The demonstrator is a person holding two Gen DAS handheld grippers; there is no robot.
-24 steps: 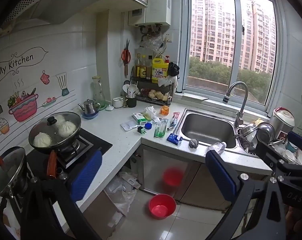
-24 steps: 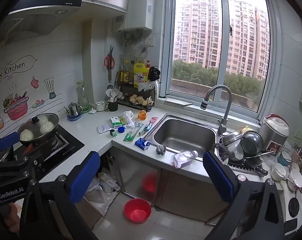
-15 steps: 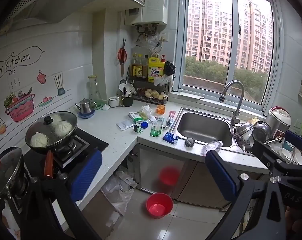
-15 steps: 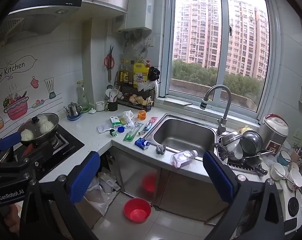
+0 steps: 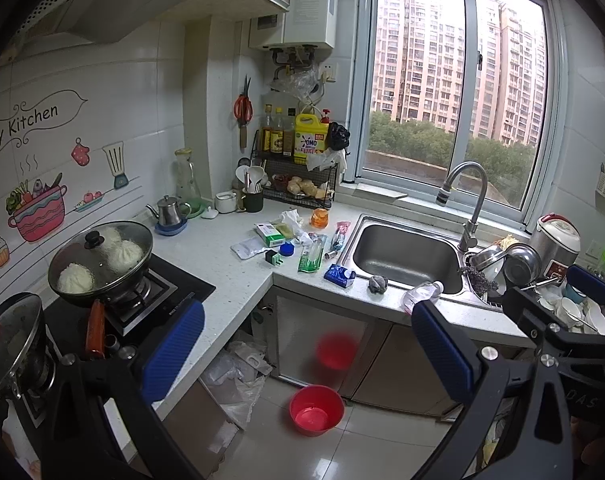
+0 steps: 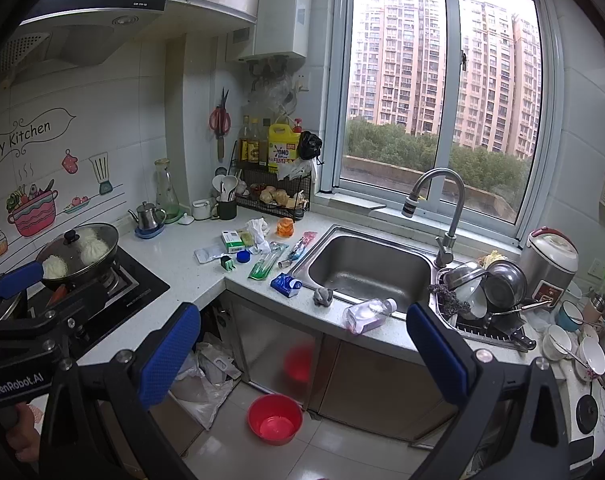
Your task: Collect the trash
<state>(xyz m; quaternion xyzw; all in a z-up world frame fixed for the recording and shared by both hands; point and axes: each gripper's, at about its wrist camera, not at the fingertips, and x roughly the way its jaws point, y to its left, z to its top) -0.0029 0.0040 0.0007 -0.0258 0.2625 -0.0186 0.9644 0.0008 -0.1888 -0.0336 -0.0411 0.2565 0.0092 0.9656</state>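
Trash: wrappers (image 6: pixel 264 266), blue pack (image 6: pixel 286 283), clear bottle (image 6: pixel 368 314) strewn on counter (image 6: pixel 190 280) from inner corner along sink-side front edge. Left gripper (image 5: pixel 308 354) and right gripper (image 6: pixel 302 360): fingers wide apart, empty. Nothing collected yet; all pickups outstanding.

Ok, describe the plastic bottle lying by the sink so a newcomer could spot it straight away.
Start at the steel sink under the window. On the white counter strip along its front edge lies a clear plastic bottle on its side. Unlike the grey scrubber and blue packet beside it, it is see-through with a purplish label and white cap.
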